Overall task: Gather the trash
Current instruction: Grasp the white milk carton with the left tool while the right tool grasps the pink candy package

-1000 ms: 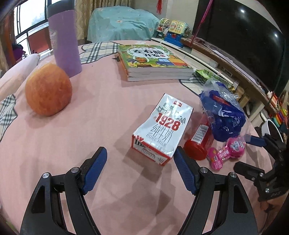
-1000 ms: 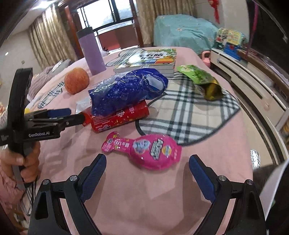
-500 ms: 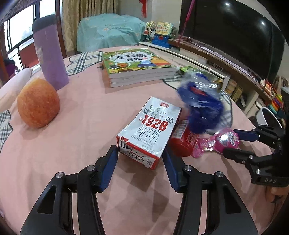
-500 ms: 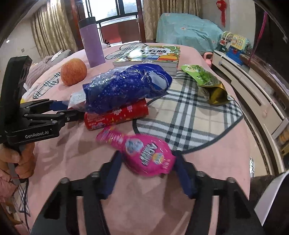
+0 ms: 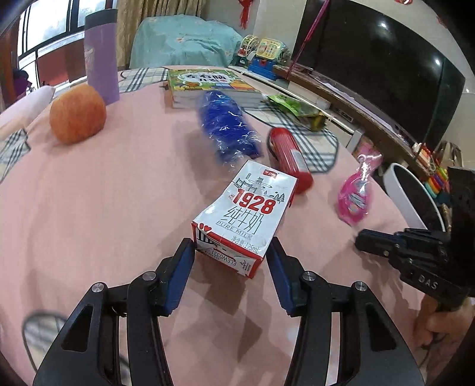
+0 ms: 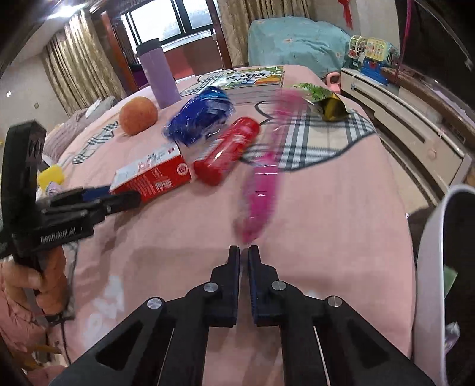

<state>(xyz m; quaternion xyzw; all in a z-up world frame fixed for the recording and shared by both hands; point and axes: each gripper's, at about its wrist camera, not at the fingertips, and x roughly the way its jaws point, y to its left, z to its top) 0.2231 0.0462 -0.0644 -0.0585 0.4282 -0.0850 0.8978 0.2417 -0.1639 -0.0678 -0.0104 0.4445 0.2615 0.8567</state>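
Pinching the milk carton (image 5: 246,213) at its near end, the left hand-held gripper (image 5: 231,258) lifts it off the pink counter (image 5: 104,193); the right hand-held gripper (image 6: 244,255) is clamped on the blurred pink candy packet (image 6: 261,190).

gold curtains (image 6: 74,68), window (image 6: 172,20), dark television (image 5: 380,68)

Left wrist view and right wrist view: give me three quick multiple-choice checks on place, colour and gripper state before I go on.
1. The milk carton lies:
A. between the left gripper's fingers
B. on the books
C. in the bin

2. The tall cup beside the orange fruit is:
A. green
B. purple
C. white

3. The right gripper is:
A. wide open
B. shut on the pink wrapper
C. shut on the red tube

Answers: 1 A, blue pads flank the carton's near end. 2 B, lilac body. 3 B, fingers nearly together at the wrapper's end.
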